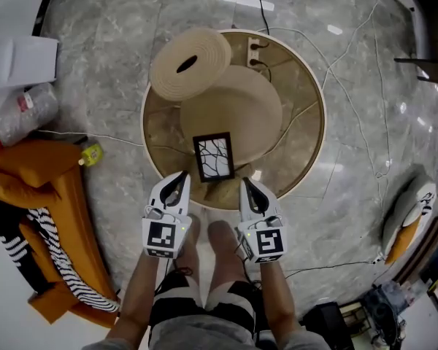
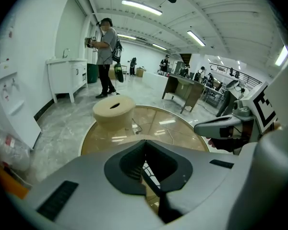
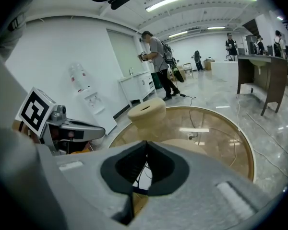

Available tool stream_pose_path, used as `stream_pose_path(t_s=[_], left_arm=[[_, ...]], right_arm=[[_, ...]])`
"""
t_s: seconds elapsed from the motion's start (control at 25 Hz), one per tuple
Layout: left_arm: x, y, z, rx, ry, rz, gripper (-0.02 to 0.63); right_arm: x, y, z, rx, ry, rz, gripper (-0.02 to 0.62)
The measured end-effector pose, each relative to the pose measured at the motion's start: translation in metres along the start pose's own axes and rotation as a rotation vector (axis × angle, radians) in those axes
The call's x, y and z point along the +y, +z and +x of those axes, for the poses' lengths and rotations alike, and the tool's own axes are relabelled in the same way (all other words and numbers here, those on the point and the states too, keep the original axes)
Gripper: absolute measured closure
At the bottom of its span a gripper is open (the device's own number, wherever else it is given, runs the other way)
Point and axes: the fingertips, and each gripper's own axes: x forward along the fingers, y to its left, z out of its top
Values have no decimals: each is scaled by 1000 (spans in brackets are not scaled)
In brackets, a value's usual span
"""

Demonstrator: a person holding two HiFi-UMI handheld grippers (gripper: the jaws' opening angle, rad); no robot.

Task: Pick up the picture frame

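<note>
The picture frame (image 1: pixel 213 157) is black with a white branch pattern. It stands at the near side of the round glass table (image 1: pixel 306 122), leaning on a tan round pad (image 1: pixel 241 100). My left gripper (image 1: pixel 182 176) hovers just short of the frame's lower left, shut and empty. My right gripper (image 1: pixel 246 182) is shut and empty at the frame's lower right. In the left gripper view the jaws (image 2: pixel 145 143) meet, and a strip of the frame (image 2: pixel 151 175) shows below them. The right gripper view shows its jaws (image 3: pixel 145 143) together, with the frame (image 3: pixel 140 175) partly hidden behind them.
A beige round pouf with a hole (image 1: pixel 190 63) sits at the table's far left. A power strip (image 1: pixel 256 50) with trailing cables lies at the back. Orange and striped fabric (image 1: pixel 47 195) lies on the floor to the left. A person (image 2: pixel 105 56) stands far off at a white counter.
</note>
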Motion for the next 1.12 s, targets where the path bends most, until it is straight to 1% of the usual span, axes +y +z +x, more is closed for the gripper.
stream_pose_path(t_s=[0.28,0.4,0.52,0.64,0.68,0.72,0.8,0.92,1.12], left_arm=[[-7,-50,37,63,-28,-23,588],[-5,-65,51,90,-13,-34,588],[-2,-79,62,136,4,-96,587],[-5,-89,72,180,-6,-159,582],[-5,-93,75,193,-8,-178,544],[-6,-96,78,205,-8,-198,487],[-7,-103,84,233,-7,-233,451],[-7,-111,92,273,-2,-272,424],[-6,-119,100,315,-5,-303,417]], right_arm=[[-14,-48,21,46,11,32,597],[-22,-59,28,57,8,47,595],[-28,-67,27,73,4,62,595],[-33,-72,27,84,1,70,597],[-34,-73,26,85,0,74,597],[-35,-74,26,86,-1,79,597],[-37,-75,26,88,-1,84,597],[-40,-74,27,87,-2,93,597],[-42,-77,31,93,-3,125,597]])
